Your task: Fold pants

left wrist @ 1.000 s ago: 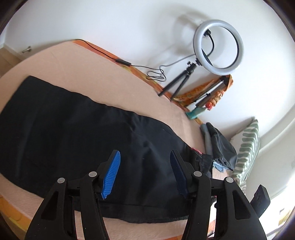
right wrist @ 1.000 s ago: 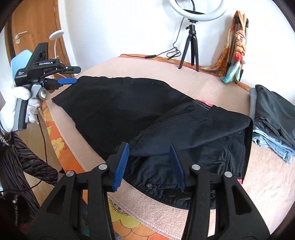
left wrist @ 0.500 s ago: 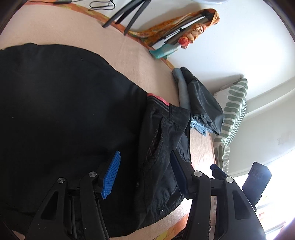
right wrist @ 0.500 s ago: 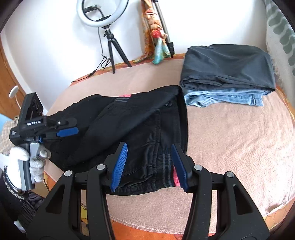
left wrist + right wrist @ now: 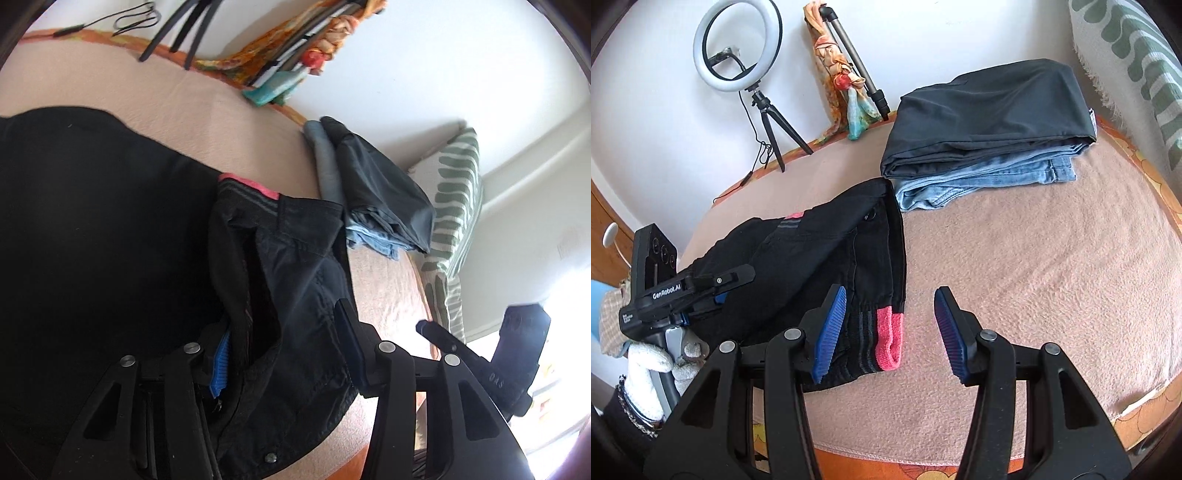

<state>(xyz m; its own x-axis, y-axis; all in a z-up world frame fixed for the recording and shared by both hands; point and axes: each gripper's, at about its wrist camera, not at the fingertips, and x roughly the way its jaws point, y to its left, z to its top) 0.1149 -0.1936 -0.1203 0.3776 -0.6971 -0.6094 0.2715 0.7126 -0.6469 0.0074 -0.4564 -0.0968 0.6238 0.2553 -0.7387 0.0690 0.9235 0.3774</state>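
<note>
Black pants (image 5: 92,236) lie on the pink blanket, waist end bunched toward the near edge, with a pink and grey waistband (image 5: 886,332). My left gripper (image 5: 284,350) is open, its fingers astride the waist fabric near the pocket; the left pad is partly hidden by cloth. In the right wrist view the left gripper (image 5: 713,288) sits over the pants' left side. My right gripper (image 5: 890,328) is open, low over the pink waistband corner, which lies between its pads.
A folded stack of dark pants and blue jeans (image 5: 990,136) lies at the back right of the bed. A green striped pillow (image 5: 454,218) stands behind it. A ring light on a tripod (image 5: 738,48) and a second tripod stand at the wall. The bed's front edge (image 5: 923,454) is close.
Both grippers have moved toward the waist end and lowered. The left gripper's fingers now straddle the waist fabric. The right gripper has opened wider over the pink waistband.
</note>
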